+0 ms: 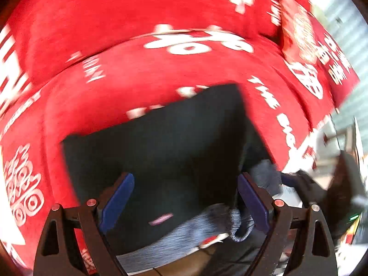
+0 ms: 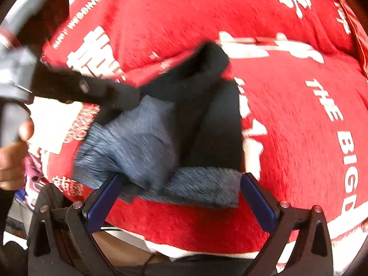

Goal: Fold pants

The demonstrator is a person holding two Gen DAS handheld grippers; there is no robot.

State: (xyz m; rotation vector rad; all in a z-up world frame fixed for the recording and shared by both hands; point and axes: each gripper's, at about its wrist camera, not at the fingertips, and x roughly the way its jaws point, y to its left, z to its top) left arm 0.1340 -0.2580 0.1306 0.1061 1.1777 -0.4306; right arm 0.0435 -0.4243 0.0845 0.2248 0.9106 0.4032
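Note:
Black pants (image 1: 161, 142) lie folded into a rough rectangle on a red blanket, their grey fleecy lining (image 1: 174, 237) showing along the near edge. My left gripper (image 1: 185, 179) hovers over them, its blue pads wide apart and nothing pressed between them. In the right wrist view the pants (image 2: 207, 115) are bunched, with a flap of grey lining (image 2: 138, 142) turned up. My right gripper (image 2: 181, 177) is open at the near grey edge, and its pads do not press the cloth. The left gripper's black fingers (image 2: 92, 89) reach in from the upper left, held by a hand (image 2: 11, 158).
The red blanket (image 2: 299, 138) with white lettering covers the whole soft surface and ends just below my right gripper. A red printed cushion (image 1: 306, 36) stands at the back right. White and dark clutter (image 1: 333, 142) lies beyond the blanket's right edge.

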